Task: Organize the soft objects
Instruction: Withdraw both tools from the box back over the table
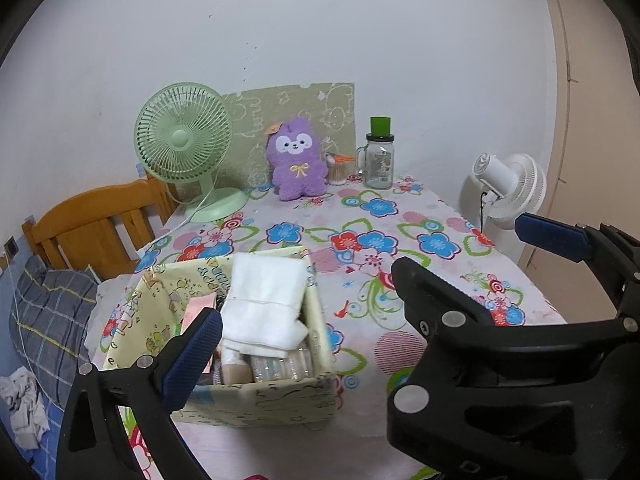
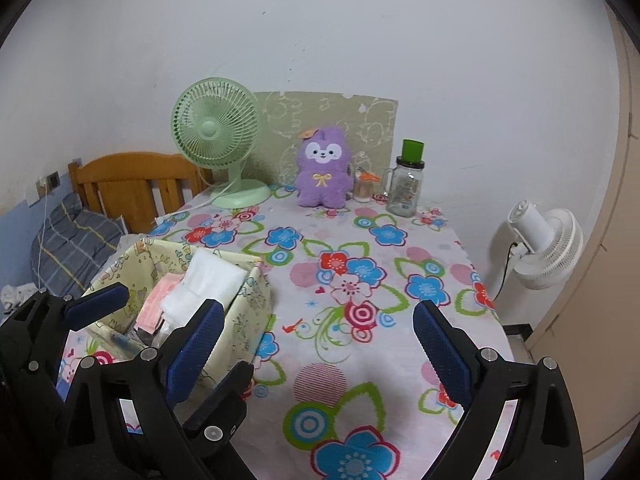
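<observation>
A purple plush toy (image 1: 296,160) (image 2: 322,168) sits upright at the back of the flowered table (image 1: 420,216). A yellow cartoon-print fabric box (image 1: 256,396) (image 2: 248,300) stands at the near left. It holds a folded white towel (image 1: 264,300) (image 2: 208,280), a pink item and small bottles. My left gripper (image 1: 320,316) hovers open over the box's near right corner. Its right finger is hidden behind the right gripper (image 1: 476,254). My right gripper (image 2: 318,312) stands wide open over bare tablecloth, right of the box, with nothing between its pads.
A green desk fan (image 1: 184,140) stands back left. A glass jar with a green lid (image 1: 379,160) and a toothpick holder (image 1: 338,170) stand beside the plush. A white fan (image 1: 512,184) stands off the table's right edge. A wooden headboard (image 1: 92,228) and plaid pillow (image 1: 52,312) lie left.
</observation>
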A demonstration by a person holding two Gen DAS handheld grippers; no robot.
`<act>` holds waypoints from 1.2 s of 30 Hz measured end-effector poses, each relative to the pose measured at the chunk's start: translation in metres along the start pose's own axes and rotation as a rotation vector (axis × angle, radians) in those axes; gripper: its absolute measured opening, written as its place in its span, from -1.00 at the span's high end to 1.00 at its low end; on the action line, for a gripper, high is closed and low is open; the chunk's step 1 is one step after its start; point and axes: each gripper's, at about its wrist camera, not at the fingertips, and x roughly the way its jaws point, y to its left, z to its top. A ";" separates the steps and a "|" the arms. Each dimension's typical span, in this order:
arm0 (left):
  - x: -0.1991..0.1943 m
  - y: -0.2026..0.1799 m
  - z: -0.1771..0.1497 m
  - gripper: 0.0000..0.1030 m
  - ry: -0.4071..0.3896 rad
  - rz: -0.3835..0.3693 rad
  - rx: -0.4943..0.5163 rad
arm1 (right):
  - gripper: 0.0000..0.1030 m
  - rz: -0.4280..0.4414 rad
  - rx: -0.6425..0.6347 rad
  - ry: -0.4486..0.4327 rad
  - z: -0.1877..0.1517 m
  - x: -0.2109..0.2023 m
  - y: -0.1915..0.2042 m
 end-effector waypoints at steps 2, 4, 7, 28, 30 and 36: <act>-0.002 -0.005 0.000 -0.99 -0.006 -0.002 0.004 | -0.89 -0.006 0.003 -0.007 -0.002 -0.004 -0.005; -0.004 -0.010 0.000 -1.00 -0.009 0.000 0.009 | -0.89 -0.012 0.003 -0.011 -0.004 -0.007 -0.008; -0.005 -0.017 -0.001 -0.99 -0.013 0.002 0.021 | -0.89 -0.026 0.010 -0.019 -0.008 -0.012 -0.015; -0.017 -0.037 -0.005 -0.99 -0.014 0.008 0.049 | -0.91 -0.117 0.060 -0.065 -0.027 -0.050 -0.055; -0.018 -0.035 -0.005 -0.99 -0.013 0.022 0.038 | -0.91 -0.119 0.065 -0.073 -0.029 -0.053 -0.057; -0.019 -0.022 -0.006 -0.99 0.005 0.055 -0.029 | -0.95 -0.110 0.095 -0.076 -0.034 -0.052 -0.064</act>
